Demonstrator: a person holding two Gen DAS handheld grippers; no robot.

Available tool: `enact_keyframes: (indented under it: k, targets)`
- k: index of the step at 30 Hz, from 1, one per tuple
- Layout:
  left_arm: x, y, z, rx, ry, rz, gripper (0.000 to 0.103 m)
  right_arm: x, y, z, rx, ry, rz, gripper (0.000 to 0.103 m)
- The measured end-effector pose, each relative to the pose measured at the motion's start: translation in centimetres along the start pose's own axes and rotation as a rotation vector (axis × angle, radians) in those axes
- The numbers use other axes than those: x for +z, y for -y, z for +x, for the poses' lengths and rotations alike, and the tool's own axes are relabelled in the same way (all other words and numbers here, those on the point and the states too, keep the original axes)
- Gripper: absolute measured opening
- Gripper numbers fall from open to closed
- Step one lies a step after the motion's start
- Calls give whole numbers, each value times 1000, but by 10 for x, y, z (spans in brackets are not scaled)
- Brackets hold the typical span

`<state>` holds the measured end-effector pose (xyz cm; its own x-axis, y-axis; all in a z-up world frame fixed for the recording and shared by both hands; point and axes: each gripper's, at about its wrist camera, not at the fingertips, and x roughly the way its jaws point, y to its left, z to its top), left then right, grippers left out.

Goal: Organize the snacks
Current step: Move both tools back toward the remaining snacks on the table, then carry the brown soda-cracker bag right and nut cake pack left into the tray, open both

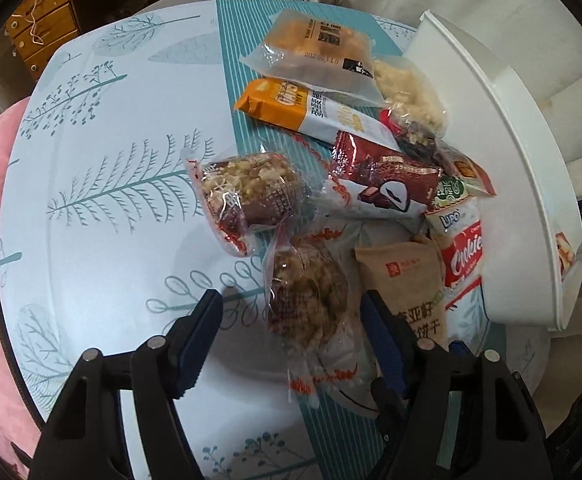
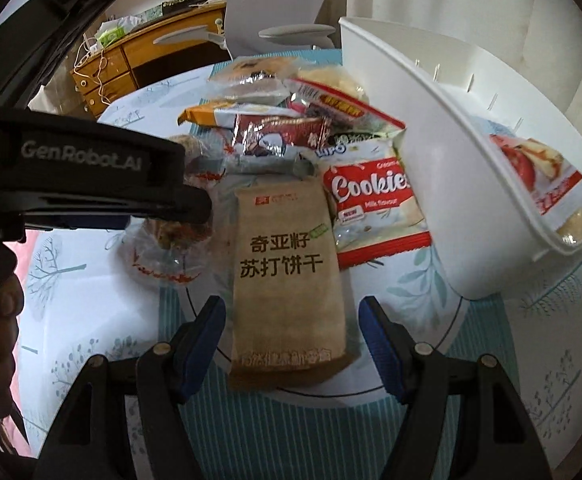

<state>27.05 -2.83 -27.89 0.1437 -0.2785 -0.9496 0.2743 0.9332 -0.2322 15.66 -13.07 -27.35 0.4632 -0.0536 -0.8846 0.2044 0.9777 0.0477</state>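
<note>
A pile of snack packets lies on the table. My left gripper [image 1: 293, 314] is open, its fingers either side of a clear-wrapped crispy snack [image 1: 309, 306]. My right gripper [image 2: 293, 316] is open around the near end of a brown cracker pack [image 2: 287, 276], which also shows in the left wrist view [image 1: 405, 280]. A red and white Cookies packet [image 2: 375, 208] lies beside it. A white basket [image 2: 443, 160] at the right holds one red and white packet [image 2: 539, 184]. The left gripper's body [image 2: 79, 176] shows at the left of the right wrist view.
Further packets lie behind: a second crispy snack [image 1: 247, 192], a dark red chocolate bar [image 1: 387, 176], an orange pack [image 1: 287, 104] and a clear bag of orange pieces [image 1: 319, 48]. A wooden drawer unit [image 2: 107, 72] and a grey chair [image 2: 295, 32] stand beyond the table.
</note>
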Motion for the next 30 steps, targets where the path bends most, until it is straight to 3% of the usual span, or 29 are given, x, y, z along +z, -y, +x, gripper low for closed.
enact_keyframes:
  k: [7, 11, 17, 30]
  targets:
    - [1, 6, 7, 24, 43, 27, 62, 1, -2, 7, -15, 18, -31, 70]
    - [5, 14, 9, 31, 35, 43, 43, 3, -5, 10, -24, 19, -55, 69]
    - [4, 20, 11, 34, 13, 48, 43, 5, -13, 8, -19, 16, -109, 57]
    - [-9, 0, -31, 39, 38, 16, 43, 5, -17, 0, 18, -61, -115, 53]
